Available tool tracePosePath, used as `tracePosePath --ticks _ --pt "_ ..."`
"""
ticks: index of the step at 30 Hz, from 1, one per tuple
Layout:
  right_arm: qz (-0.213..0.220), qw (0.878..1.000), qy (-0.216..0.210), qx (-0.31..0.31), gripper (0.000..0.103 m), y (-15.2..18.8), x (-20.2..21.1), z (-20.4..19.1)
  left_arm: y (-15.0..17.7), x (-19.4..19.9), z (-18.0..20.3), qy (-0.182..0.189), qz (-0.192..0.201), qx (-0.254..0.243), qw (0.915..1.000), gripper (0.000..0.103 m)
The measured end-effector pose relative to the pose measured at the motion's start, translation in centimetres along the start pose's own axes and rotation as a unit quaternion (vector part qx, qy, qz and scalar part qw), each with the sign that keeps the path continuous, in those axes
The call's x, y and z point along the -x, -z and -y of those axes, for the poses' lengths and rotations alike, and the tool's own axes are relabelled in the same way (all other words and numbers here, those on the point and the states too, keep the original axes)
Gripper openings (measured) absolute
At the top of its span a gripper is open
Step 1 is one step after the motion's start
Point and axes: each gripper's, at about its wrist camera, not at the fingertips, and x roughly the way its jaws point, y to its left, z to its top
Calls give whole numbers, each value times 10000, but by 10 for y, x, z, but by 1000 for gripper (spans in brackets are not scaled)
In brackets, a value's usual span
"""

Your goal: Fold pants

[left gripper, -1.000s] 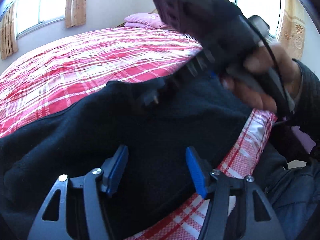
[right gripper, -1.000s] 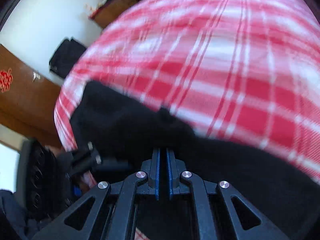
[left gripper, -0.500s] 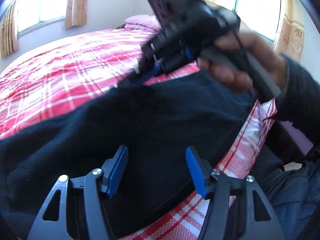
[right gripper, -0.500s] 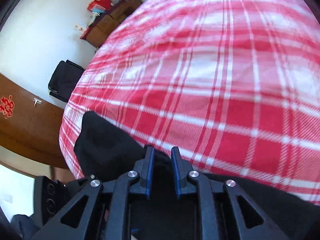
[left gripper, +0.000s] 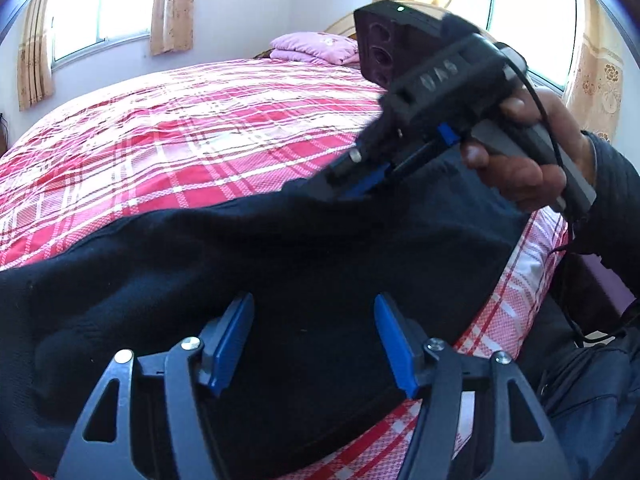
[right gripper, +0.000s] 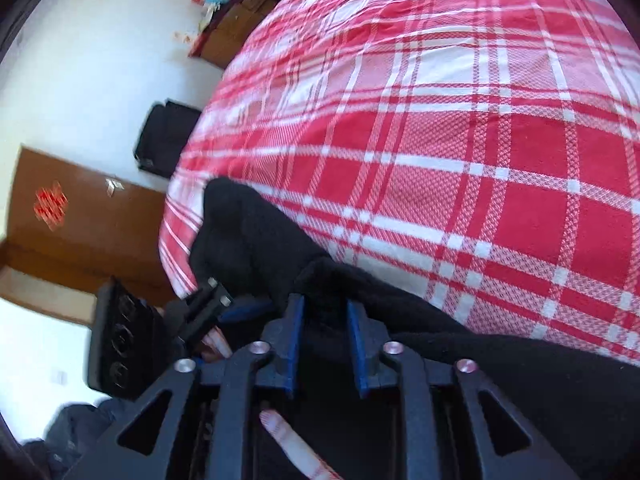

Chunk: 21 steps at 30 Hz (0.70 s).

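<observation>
The black pants (left gripper: 280, 264) lie spread along the near edge of the bed, on the red, pink and white plaid bedspread (left gripper: 192, 132), with a raised fold of the dark cloth at their far edge. In the right wrist view the right gripper (right gripper: 322, 312) has its blue pads either side of that raised fold of the pants (right gripper: 400, 320); its jaws have just been opening and now stand at a narrow gap with the cloth between them, the pads no longer pinching it. From the left wrist view the same right gripper (left gripper: 352, 184) reaches down to the fold, gripped at the handle by the person's right hand (left gripper: 524, 152) in a dark sleeve. The left gripper (left gripper: 314, 340) hangs over the near part of the pants with its blue pads set moderately wide, nothing clamped between them; whether their tips touch the cloth I cannot tell. The right gripper's housing bears raised letters, too blurred to read. Beyond, a pink pillow (left gripper: 316, 46) lies at the head of the bed. A brown wooden door (right gripper: 72, 216) carries a red ornament, unreadable.
</observation>
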Motion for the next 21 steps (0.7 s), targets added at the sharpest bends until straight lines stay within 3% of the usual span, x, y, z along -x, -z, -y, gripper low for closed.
tracePosePath --ticks 3,6,10,11,13,21 --pt "115 9988 -279 -392 45 -5 -1 10 3 -1 1 -3 12 -24 10000 65" --pt "206 9951 -597 -758 45 -11 -5 18 2 -2 4 -3 15 -58 10000 67" --pt "345 9927 -662 -946 44 -13 -7 19 4 -1 4 -24 21 -94 10000 68" --pt "362 9932 -613 -919 43 -12 -5 18 5 -1 4 -13 25 -96 10000 68" --pt "378 9940 -437 -931 28 -10 -5 17 5 0 5 -15 23 -115 9999 68" --pt "873 9881 -567 -1134 12 -4 4 23 8 -1 16 -9 -26 -374 9993 75"
